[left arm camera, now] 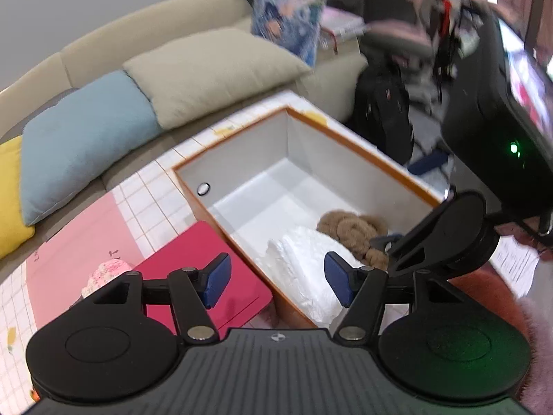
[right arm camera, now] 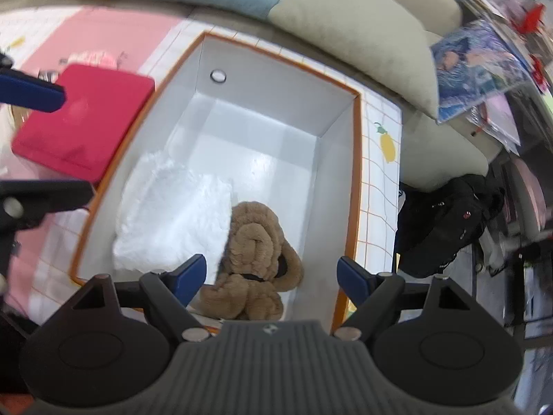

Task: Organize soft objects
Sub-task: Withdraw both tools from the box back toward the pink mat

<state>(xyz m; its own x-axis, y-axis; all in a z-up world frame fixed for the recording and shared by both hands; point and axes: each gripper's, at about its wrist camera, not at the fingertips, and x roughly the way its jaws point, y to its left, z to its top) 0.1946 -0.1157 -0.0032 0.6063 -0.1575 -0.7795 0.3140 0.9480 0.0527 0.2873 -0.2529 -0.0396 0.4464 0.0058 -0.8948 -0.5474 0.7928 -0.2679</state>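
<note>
The white box (right arm camera: 345, 159) already holds the white fluffy cloth (right arm camera: 172, 214) at its near left and the brown plush (right arm camera: 257, 259) beside it, touching; a pink soft item (left arm camera: 103, 273) waits left of the red lid (left arm camera: 221, 276), which a careless reach could snag; left gripper (left arm camera: 276, 278) and right gripper (right arm camera: 271, 276) gape wide, empty.
</note>
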